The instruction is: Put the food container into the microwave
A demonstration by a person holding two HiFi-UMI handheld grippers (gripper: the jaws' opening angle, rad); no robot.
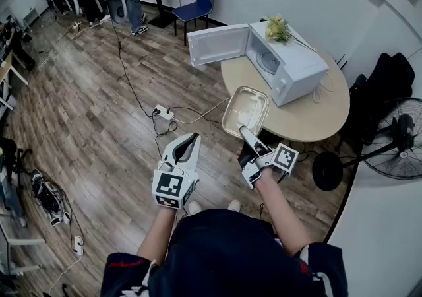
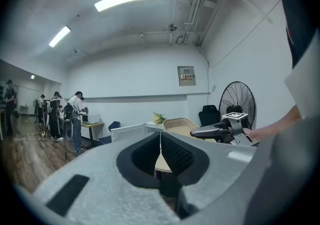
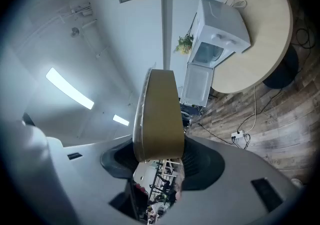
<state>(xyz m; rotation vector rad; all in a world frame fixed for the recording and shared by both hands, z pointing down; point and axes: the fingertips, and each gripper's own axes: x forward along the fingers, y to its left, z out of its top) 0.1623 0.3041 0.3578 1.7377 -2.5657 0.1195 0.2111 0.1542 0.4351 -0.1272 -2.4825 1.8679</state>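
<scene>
At the near edge of the round table (image 1: 316, 117), the right gripper (image 1: 244, 131) clamps the food container (image 1: 245, 109) by its rim, short of the open-doored microwave (image 1: 293, 68): carry step, calling next for a level advance into the cavity; left gripper (image 1: 189, 142) closed, empty.

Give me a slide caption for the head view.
Right gripper holds a beige food container before the open white microwave on the round table; left gripper is shut, empty.
</scene>
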